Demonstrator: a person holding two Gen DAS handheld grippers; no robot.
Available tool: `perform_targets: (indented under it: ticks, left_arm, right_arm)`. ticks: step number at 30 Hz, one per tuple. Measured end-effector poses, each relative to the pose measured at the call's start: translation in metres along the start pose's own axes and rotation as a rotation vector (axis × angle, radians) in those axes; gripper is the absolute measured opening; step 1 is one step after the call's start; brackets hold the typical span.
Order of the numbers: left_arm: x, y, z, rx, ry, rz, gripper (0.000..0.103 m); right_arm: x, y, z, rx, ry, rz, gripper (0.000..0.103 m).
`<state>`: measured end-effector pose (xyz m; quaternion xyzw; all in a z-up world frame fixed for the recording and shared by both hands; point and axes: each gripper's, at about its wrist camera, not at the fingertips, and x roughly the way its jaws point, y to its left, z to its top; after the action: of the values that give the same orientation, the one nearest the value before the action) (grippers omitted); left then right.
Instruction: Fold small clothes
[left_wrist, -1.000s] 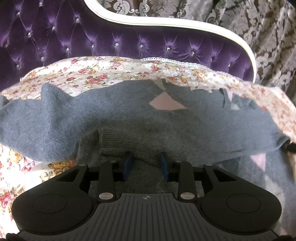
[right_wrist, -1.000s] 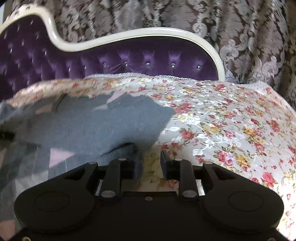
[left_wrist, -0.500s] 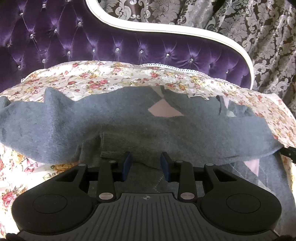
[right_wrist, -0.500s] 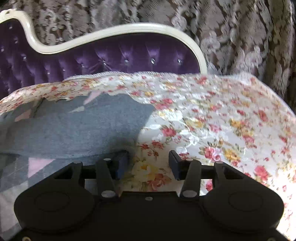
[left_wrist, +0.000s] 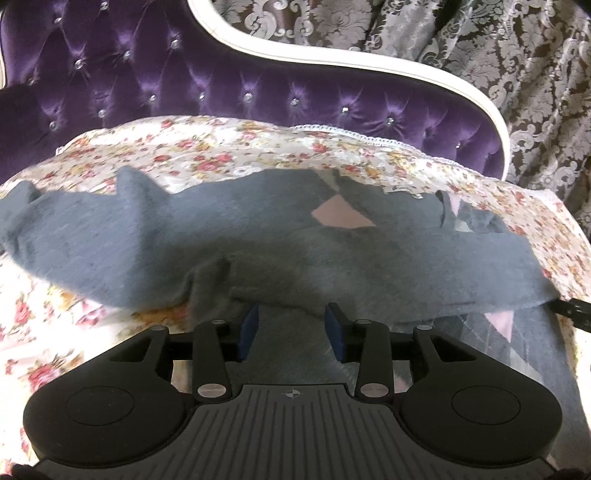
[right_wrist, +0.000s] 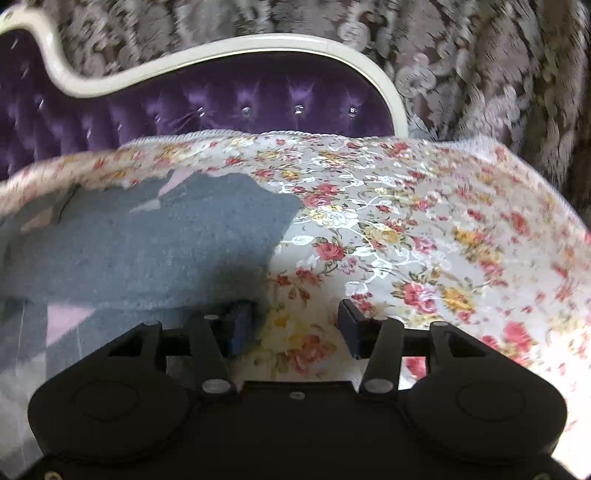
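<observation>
A small grey knitted sweater (left_wrist: 258, 243) with pink diamond patches lies on the flowered bedspread (left_wrist: 207, 155), its far part folded over toward me. My left gripper (left_wrist: 291, 326) is open, its jaws apart just above the sweater's folded edge, holding nothing. In the right wrist view the sweater (right_wrist: 155, 243) fills the left half. My right gripper (right_wrist: 293, 326) is open over the bedspread (right_wrist: 424, 240), its left fingertip (right_wrist: 238, 325) at the sweater's right edge.
A purple tufted headboard (left_wrist: 221, 85) with a white frame rises behind the bed, also in the right wrist view (right_wrist: 258, 103). Patterned brown-and-grey curtains (left_wrist: 498, 55) hang beyond it. The bedspread drops off at the right (right_wrist: 554, 221).
Both grippers opened wider and let go of the sweater's folded edge. The right gripper drew right, off the cloth. The fold now rests on the sweater.
</observation>
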<state>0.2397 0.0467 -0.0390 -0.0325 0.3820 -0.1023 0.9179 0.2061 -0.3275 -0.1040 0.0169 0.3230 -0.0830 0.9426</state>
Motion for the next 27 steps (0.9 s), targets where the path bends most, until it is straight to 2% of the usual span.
perform_targets:
  ticks: [4, 8, 11, 13, 16, 19, 21, 24, 26, 27]
  left_arm:
    - [-0.007, 0.004, -0.002, 0.003, 0.008, -0.002, 0.039]
    - [-0.012, 0.005, 0.0, 0.004, 0.004, -0.005, 0.039]
    - [-0.017, 0.008, -0.002, -0.004, -0.001, -0.004, 0.039]
    - [-0.02, 0.012, -0.004, -0.009, -0.001, 0.003, 0.039]
    - [-0.025, 0.022, -0.006, -0.027, 0.002, 0.018, 0.039]
    - [-0.029, 0.035, -0.006, -0.064, -0.002, 0.029, 0.039]
    - [-0.033, 0.044, -0.006, -0.091, -0.009, 0.028, 0.039]
    - [-0.04, 0.063, -0.006, -0.148, -0.025, 0.014, 0.041]
    - [-0.045, 0.079, -0.005, -0.194, -0.034, 0.013, 0.049]
    - [-0.048, 0.087, -0.004, -0.214, -0.043, 0.02, 0.051]
  right_arm:
    - [-0.022, -0.001, 0.011, 0.033, -0.072, 0.053, 0.057]
    - [-0.007, 0.002, 0.03, 0.062, -0.103, 0.036, 0.059]
    - [0.016, 0.004, 0.03, 0.065, -0.043, 0.007, 0.059]
    - [0.027, 0.006, 0.016, 0.046, 0.02, -0.001, 0.058]
    - [0.014, 0.002, 0.002, 0.057, -0.018, -0.007, 0.059]
    - [-0.005, 0.003, 0.005, 0.051, -0.023, -0.003, 0.059]
    - [-0.019, 0.008, 0.009, 0.037, -0.059, -0.007, 0.06]
    - [-0.044, 0.02, 0.015, 0.034, -0.113, 0.033, 0.071]
    - [-0.058, 0.031, 0.017, 0.047, -0.128, 0.103, 0.085]
    - [-0.065, 0.039, 0.016, 0.05, -0.131, 0.151, 0.088]
